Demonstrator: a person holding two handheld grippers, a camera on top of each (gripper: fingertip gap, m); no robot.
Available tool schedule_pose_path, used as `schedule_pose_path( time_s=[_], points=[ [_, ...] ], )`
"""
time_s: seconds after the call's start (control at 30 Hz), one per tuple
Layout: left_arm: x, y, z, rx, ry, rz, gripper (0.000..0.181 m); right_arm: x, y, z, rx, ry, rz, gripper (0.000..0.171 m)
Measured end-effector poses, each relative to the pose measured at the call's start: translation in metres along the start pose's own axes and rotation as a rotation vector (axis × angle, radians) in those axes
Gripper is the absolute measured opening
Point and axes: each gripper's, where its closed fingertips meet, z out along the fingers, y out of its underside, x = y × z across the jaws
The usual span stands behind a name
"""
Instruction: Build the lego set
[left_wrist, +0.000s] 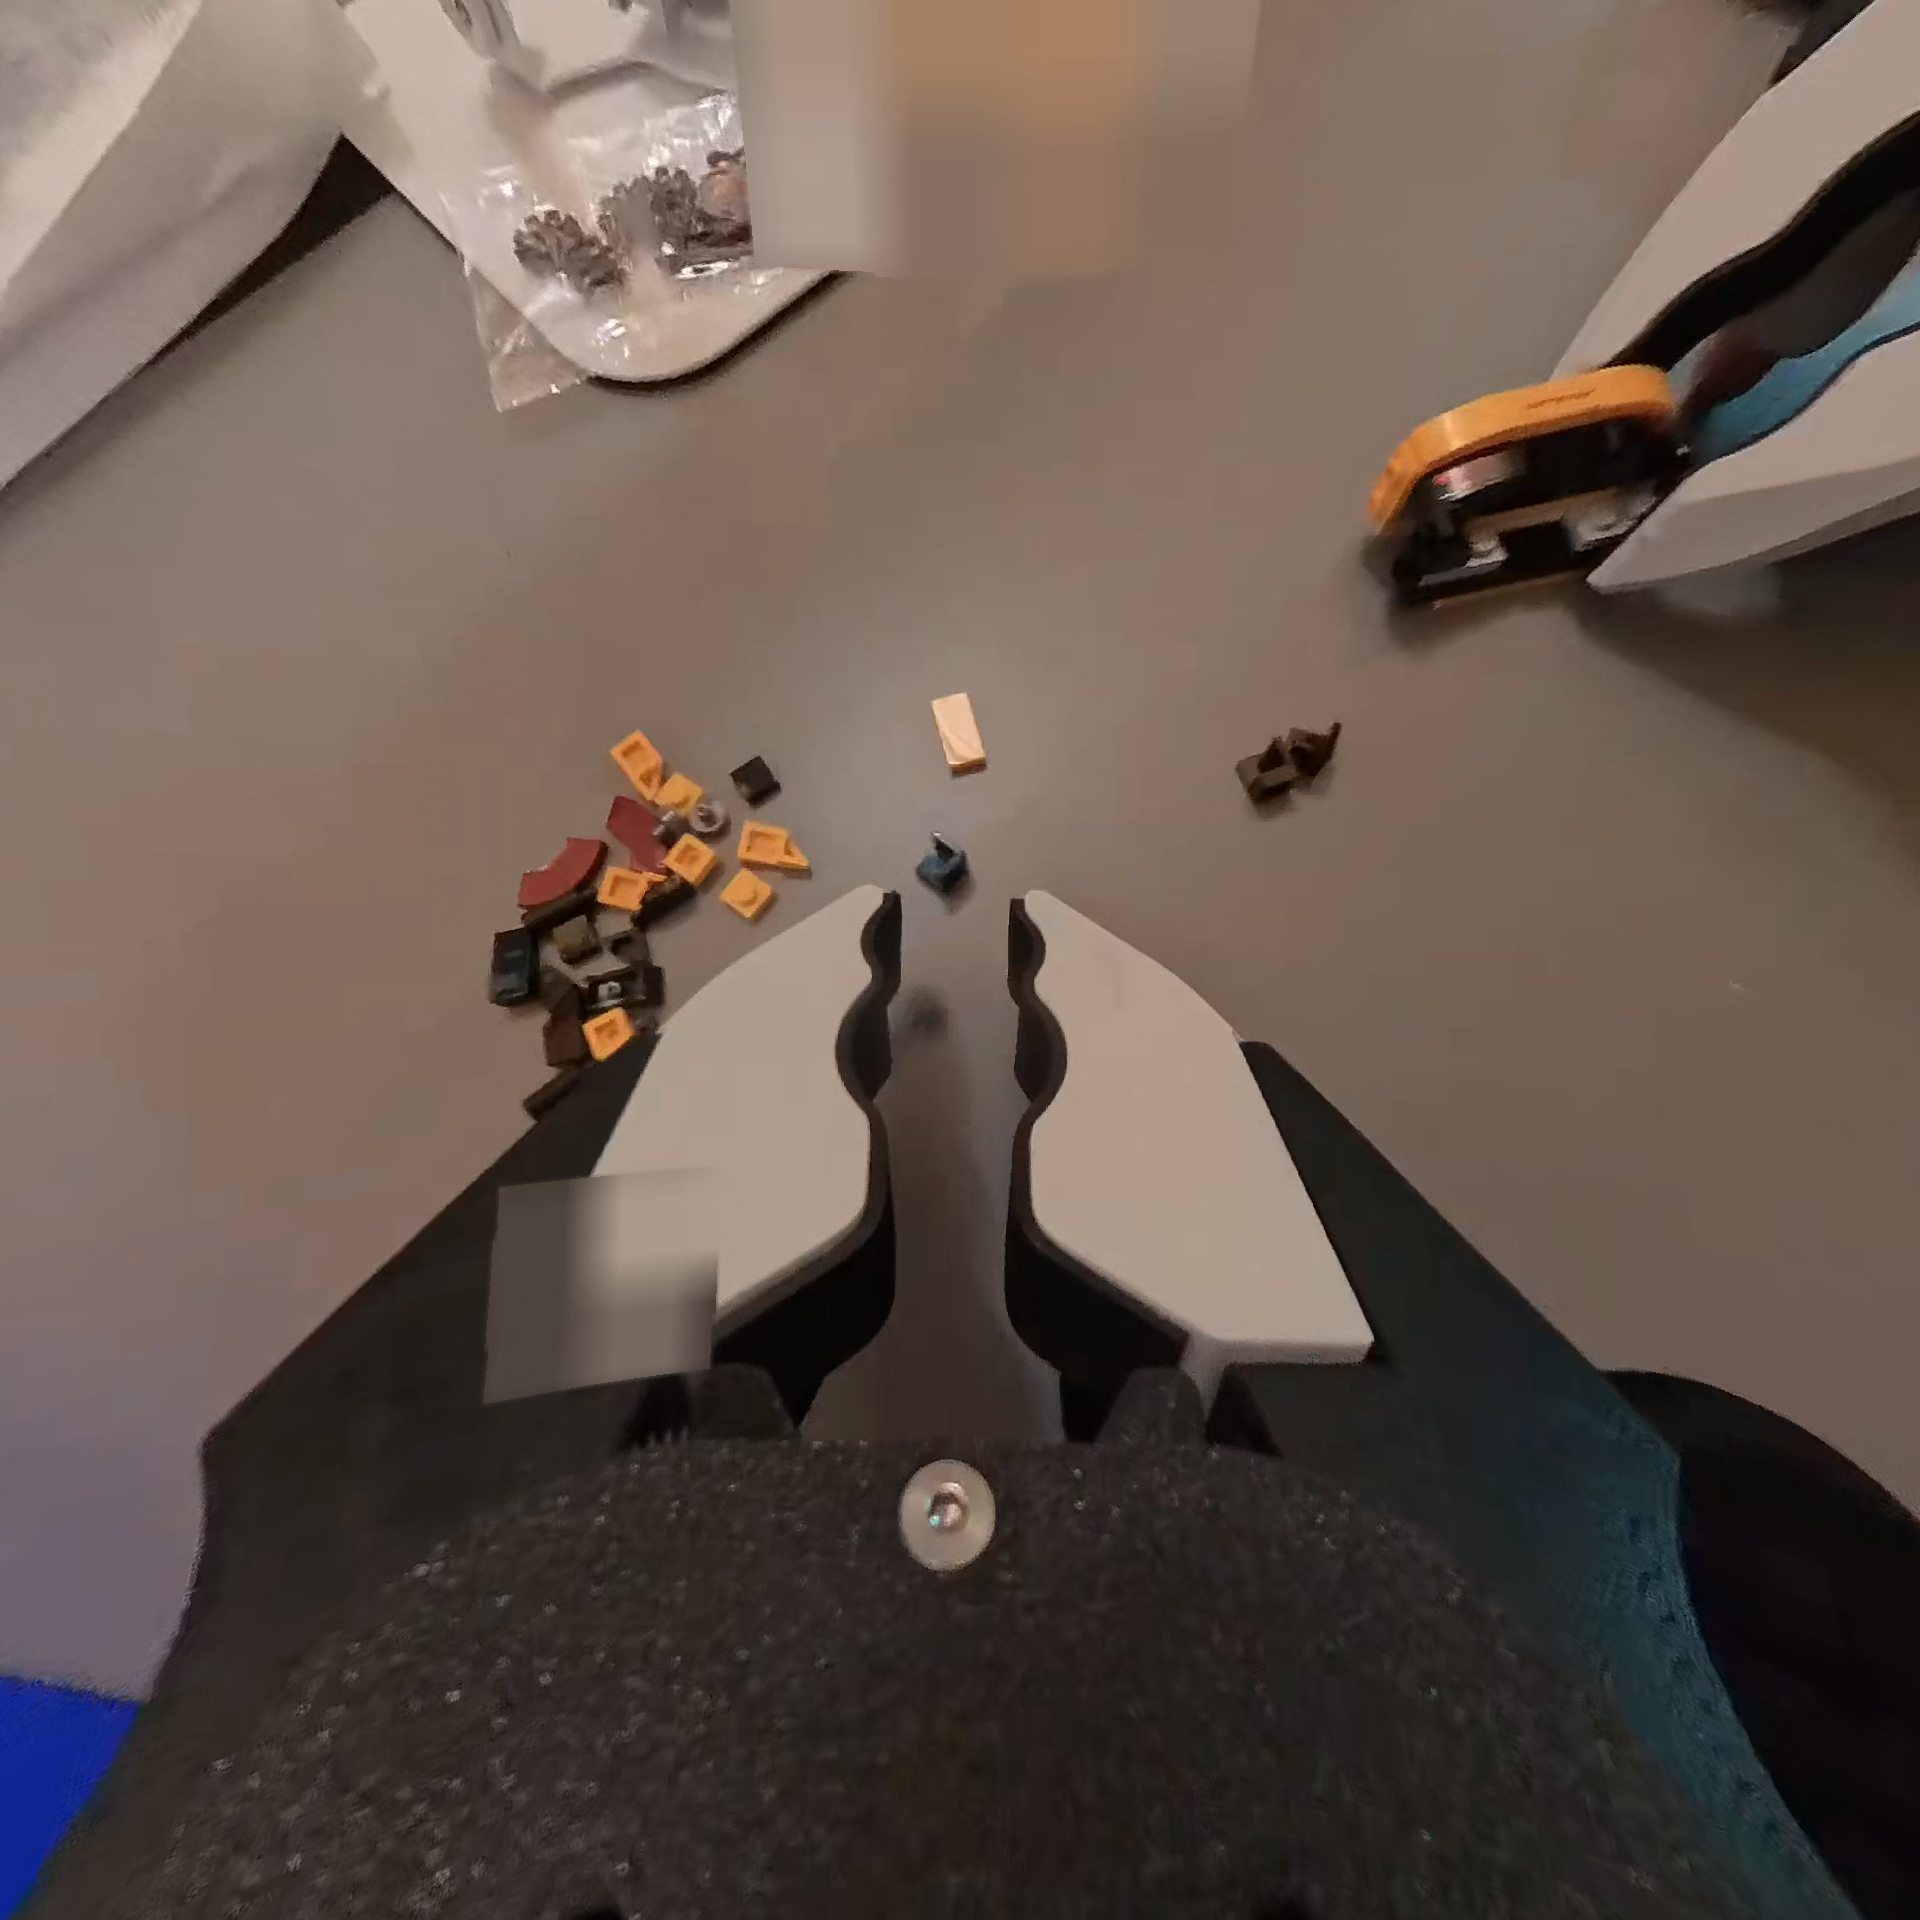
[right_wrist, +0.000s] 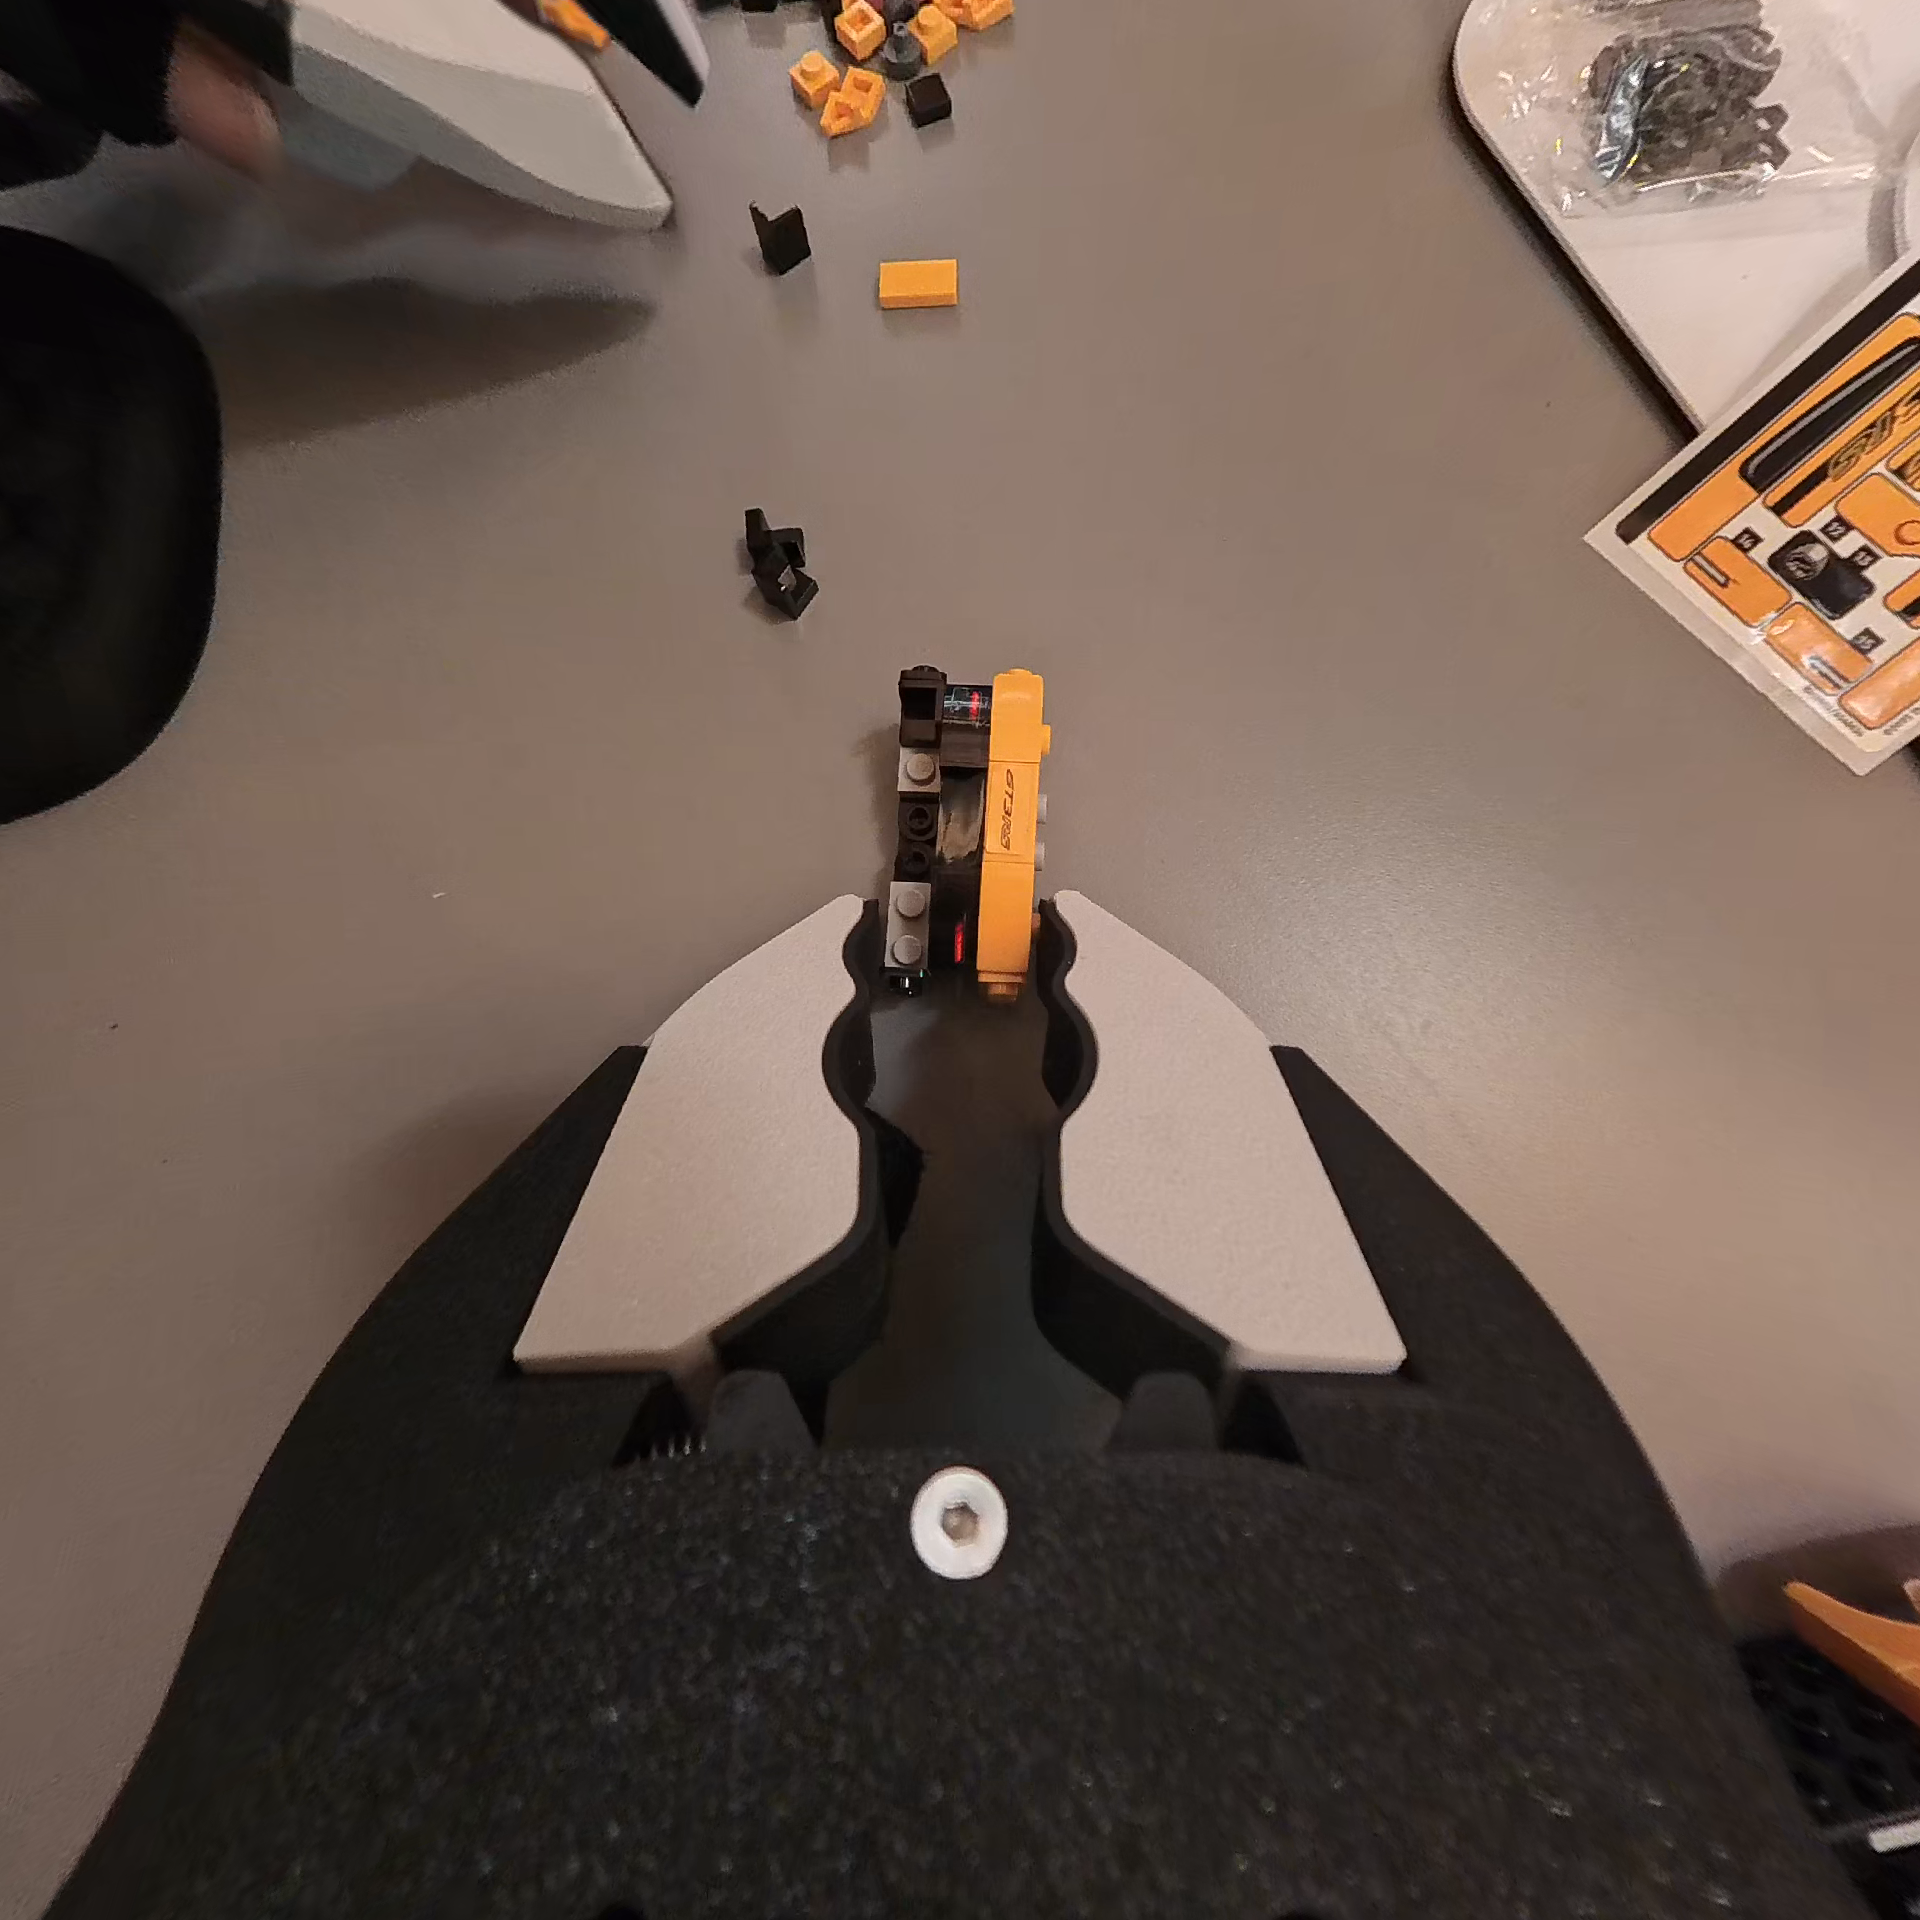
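While loose bricks lie scattered on the grey counter (left_wrist: 1143, 520), the right hand-held gripper (right_wrist: 954, 920) grips the near end of the half-built orange and black model (right_wrist: 966, 821), its jaws narrowed onto the sides and the model resting on the counter. Empty, the left hand-held gripper (left_wrist: 954, 909) hovers with jaws partly open just short of a small blue piece (left_wrist: 943, 864). Judging by this, the step is fetching the next part; it calls for a close, careful pinch on that tiny piece, beside the orange pile (left_wrist: 665, 862)
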Motion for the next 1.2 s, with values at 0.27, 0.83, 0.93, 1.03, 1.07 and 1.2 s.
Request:
schedule_pose_path(
  time_s=[0.27, 0.83, 0.93, 1.03, 1.07, 1.2],
  points=[
    [-0.005, 0.002, 0.02, -0.117, -0.002, 0.088, 0.016, 0.0, 0.0, 0.0, -0.002, -0.001, -0.007, 0.028],
    [0.107, -0.07, -0.007, 0.317, -0.051, 0.689, 0.001, -0.008, -0.031, -0.035, 0.215, -0.092, -0.054, 0.043],
    [0.12, -0.075, -0.012, 0.362, -0.132, 0.828, 0.001, -0.035, -0.042, -0.059, 0.31, -0.272, 0.052, 0.038],
    [0.133, -0.08, -0.018, 0.416, -0.169, 0.924, 0.001, -0.05, -0.041, -0.066, 0.371, -0.356, 0.159, 0.036],
    [0.136, -0.081, -0.02, 0.436, -0.183, 0.947, 0.001, -0.053, -0.04, -0.067, 0.385, -0.373, 0.186, 0.034],
    [0.147, -0.082, -0.025, 0.484, -0.203, 1.012, 0.001, -0.06, -0.043, -0.078, 0.455, -0.406, 0.24, 0.024]
  ],
)
